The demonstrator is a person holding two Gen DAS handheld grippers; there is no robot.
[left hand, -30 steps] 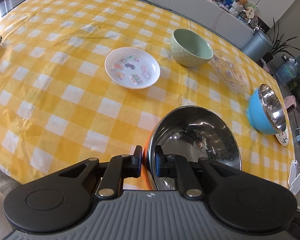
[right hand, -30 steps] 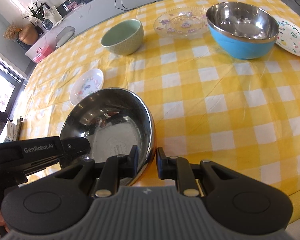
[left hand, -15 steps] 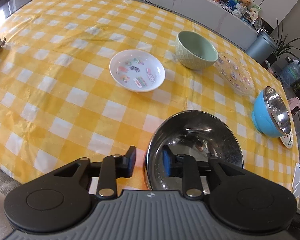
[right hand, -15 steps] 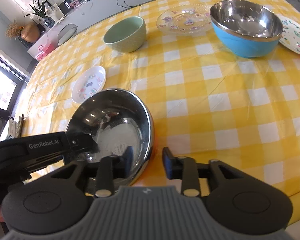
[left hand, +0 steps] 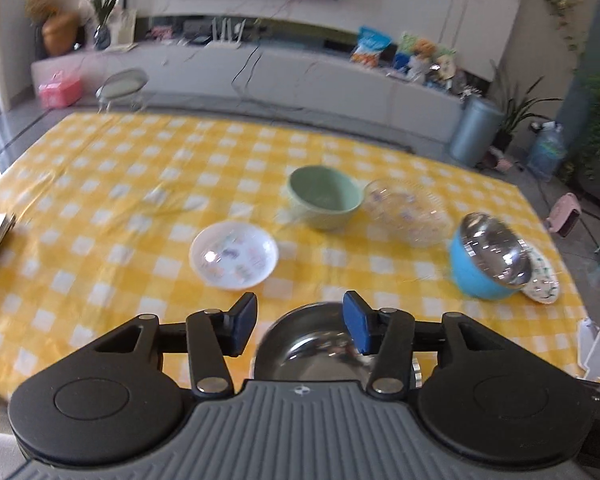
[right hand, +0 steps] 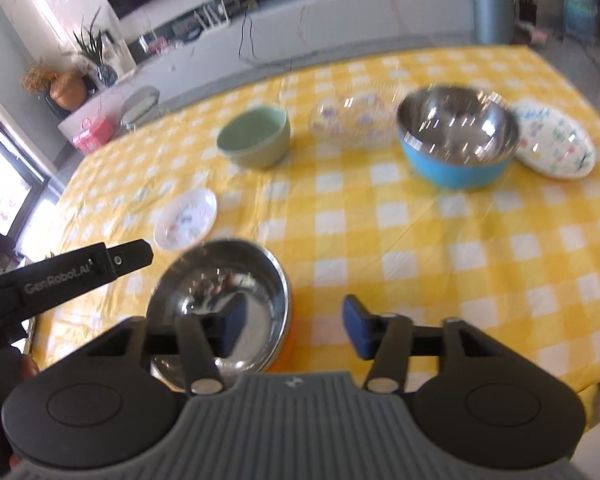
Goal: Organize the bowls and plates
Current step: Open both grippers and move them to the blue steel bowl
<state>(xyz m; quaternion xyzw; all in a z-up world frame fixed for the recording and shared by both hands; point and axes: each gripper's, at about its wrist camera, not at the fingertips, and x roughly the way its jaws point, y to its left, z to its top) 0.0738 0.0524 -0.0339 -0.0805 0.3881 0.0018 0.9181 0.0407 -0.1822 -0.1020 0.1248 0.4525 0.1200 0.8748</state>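
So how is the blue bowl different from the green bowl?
The blue bowl is shiny metal inside; the green bowl is plain green inside. The blue bowl looks wider. The blue bowl sits next to a patterned plate; the green bowl stands apart. Both are upright and empty on the yellow checked cloth.

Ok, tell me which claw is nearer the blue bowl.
Right, probably. The right claw hangs over the near table edge, its jaws opening, and the blue bowl lies ahead, slightly right. The left claw, also opening, sits further left, so the bowl lies far off to its right.
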